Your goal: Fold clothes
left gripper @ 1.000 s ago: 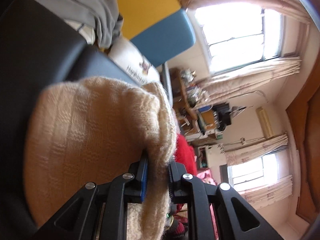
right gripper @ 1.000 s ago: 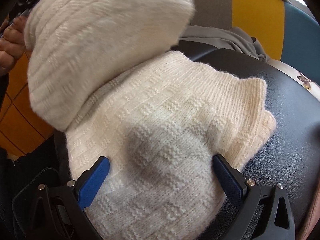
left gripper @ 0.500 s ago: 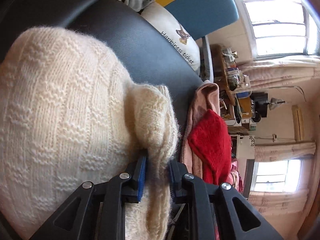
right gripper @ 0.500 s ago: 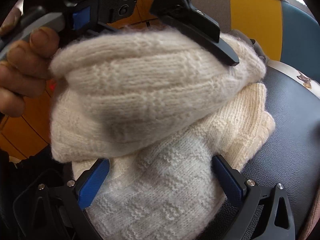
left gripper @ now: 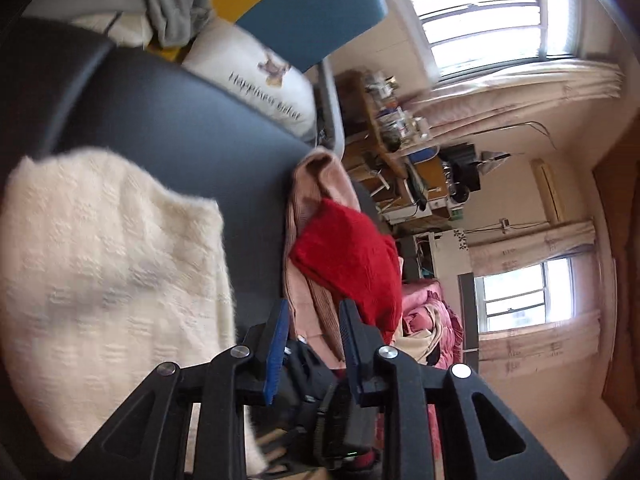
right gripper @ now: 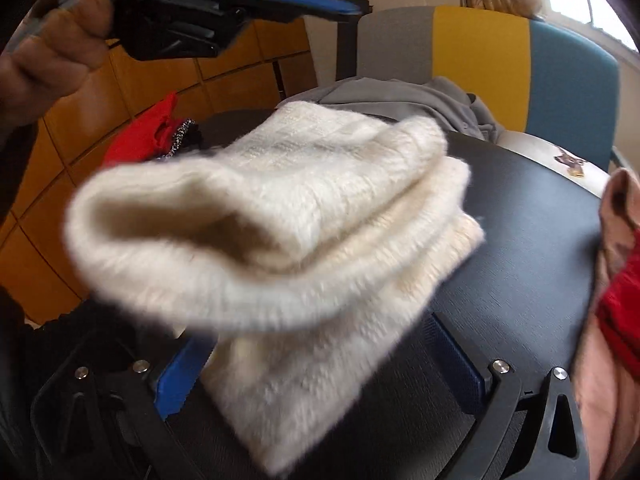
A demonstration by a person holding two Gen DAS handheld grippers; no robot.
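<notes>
Above the cream sweater (right gripper: 280, 240), left claw (left gripper: 312, 312) opening, empty — right claw (right gripper: 320, 360) wide, straddling it.

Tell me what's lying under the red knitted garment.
The red knitted garment lies on a pink ribbed garment draped over the dark table's edge. Whatever sits beneath that pink layer is covered.

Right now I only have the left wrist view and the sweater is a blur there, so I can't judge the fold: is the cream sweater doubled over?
Observer: Yes; the right wrist view shows the cream sweater doubled over, top layer bulging.
Operator: And the right gripper?
Observer: The right gripper straddles its near end, jaws wide, pads not pressing.
Operator: Other clothes I'm missing?
Observer: Some red cloth lies beyond the sweater's left side.
</notes>
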